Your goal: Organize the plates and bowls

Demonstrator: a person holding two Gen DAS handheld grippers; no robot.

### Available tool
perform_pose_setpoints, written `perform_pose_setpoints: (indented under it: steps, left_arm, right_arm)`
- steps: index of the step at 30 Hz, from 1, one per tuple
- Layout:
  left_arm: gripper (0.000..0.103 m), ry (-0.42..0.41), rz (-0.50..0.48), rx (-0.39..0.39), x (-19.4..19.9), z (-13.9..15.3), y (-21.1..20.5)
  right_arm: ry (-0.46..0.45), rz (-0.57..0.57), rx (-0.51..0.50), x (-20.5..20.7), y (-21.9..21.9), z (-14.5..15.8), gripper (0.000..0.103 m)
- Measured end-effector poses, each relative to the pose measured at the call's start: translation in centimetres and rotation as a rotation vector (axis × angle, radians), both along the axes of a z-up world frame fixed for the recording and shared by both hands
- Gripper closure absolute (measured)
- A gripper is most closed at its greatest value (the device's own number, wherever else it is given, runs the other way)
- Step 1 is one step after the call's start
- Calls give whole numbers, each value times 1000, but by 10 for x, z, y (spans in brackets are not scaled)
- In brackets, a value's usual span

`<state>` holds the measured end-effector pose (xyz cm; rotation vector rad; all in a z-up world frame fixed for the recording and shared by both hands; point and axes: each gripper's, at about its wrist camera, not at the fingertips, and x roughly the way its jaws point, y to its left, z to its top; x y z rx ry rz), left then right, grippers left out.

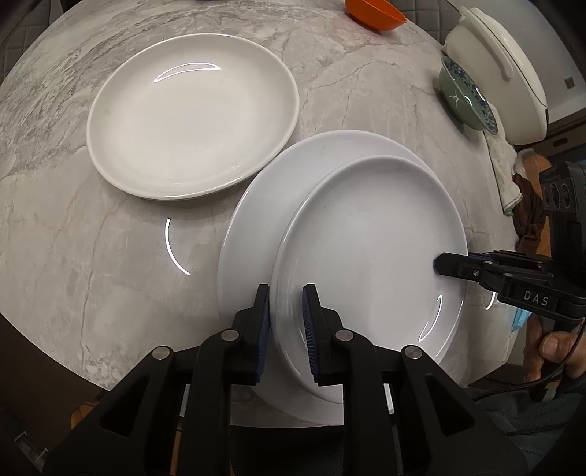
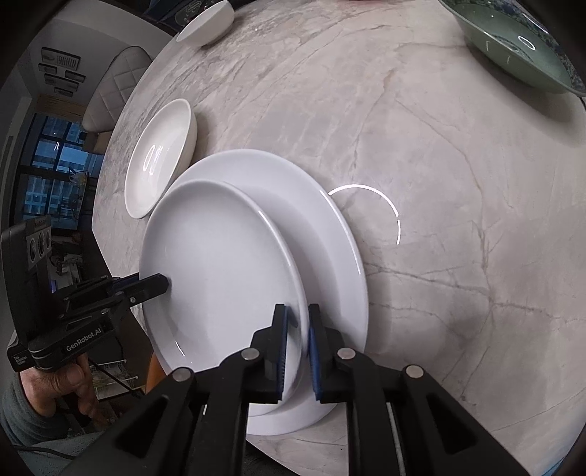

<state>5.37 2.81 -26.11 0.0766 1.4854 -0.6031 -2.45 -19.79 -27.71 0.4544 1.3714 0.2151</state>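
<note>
A smaller white plate (image 1: 366, 249) (image 2: 219, 263) lies off-centre on a larger white plate (image 1: 263, 205) (image 2: 311, 205) near the front edge of the marble table (image 1: 73, 238). My left gripper (image 1: 286, 329) (image 2: 164, 283) straddles the small plate's near rim. A gap shows beside its pads, so it stands open around the rim. My right gripper (image 2: 297, 348) (image 1: 437, 263) is shut on the opposite rim of the same plate. A third, cream-white deep plate (image 1: 190, 117) (image 2: 157, 161) sits by itself just beyond the pair.
A green patterned bowl (image 1: 465, 95) (image 2: 512, 47), a white lidded pot (image 1: 494, 66) and a cloth (image 1: 505, 175) stand at the table's right side. An orange bowl (image 1: 373, 14) and a white bowl (image 2: 208, 22) sit far back. The table edge runs just under both grippers.
</note>
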Motion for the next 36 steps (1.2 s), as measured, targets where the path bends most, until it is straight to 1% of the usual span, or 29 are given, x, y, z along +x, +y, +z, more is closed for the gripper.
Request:
perform_pose_setpoints:
  steps: [1,2,3,4,5,6,8,11,16,18,21,24,29,31,32,35,36]
  left_arm:
    - [74,-4,5,-11,-2,2,3]
    - [70,-10,8,-20,-4,4,5]
    - [59,-14,11,-31,-5,6,5]
    - [54,-21,15,-40,-6,9,6]
    - [46,-30,18,-44,-8,12,7]
    - [41,-35,18,-44,-9,14,7]
    - [40,-43,26,-42,-11,18,11]
    - [40,-39,50,-48,-13,24,20]
    - [40,-66,96,-52,-13,35,40]
    - [40,-78,112,-46,-10,38,47]
    - [40,-96,138,-28,-2,40,59]
    - [40,-111,153,-15,8,41,68]
    - [40,-140,165,5,37,37,75]
    - [40,-145,166,7,54,34,78]
    - [40,-138,166,7,62,32,81]
    - [40,-141,168,4,89,29,84]
    - [40,-146,164,11,97,28,83]
  right_arm:
    - [-4,6,-10,0,2,0,89]
    - [-8,12,-23,0,3,2,89]
    - [-10,20,-37,0,5,2,88]
    - [-10,26,-50,1,7,3,87]
    - [-11,30,-59,4,10,4,84]
    - [-16,34,-68,5,11,5,79]
    - [-32,45,-85,7,14,10,75]
    - [-51,62,-113,9,20,17,72]
    - [-83,92,-199,7,29,32,67]
    - [-104,105,-238,8,35,41,61]
    - [-127,126,-295,10,47,51,59]
    - [-140,136,-332,15,53,58,59]
    - [-148,149,-351,21,56,63,59]
    - [-158,150,-327,29,58,66,59]
    - [-168,147,-294,35,57,68,59]
    - [-202,152,-111,64,54,74,59]
    - [-210,149,-64,77,52,75,59]
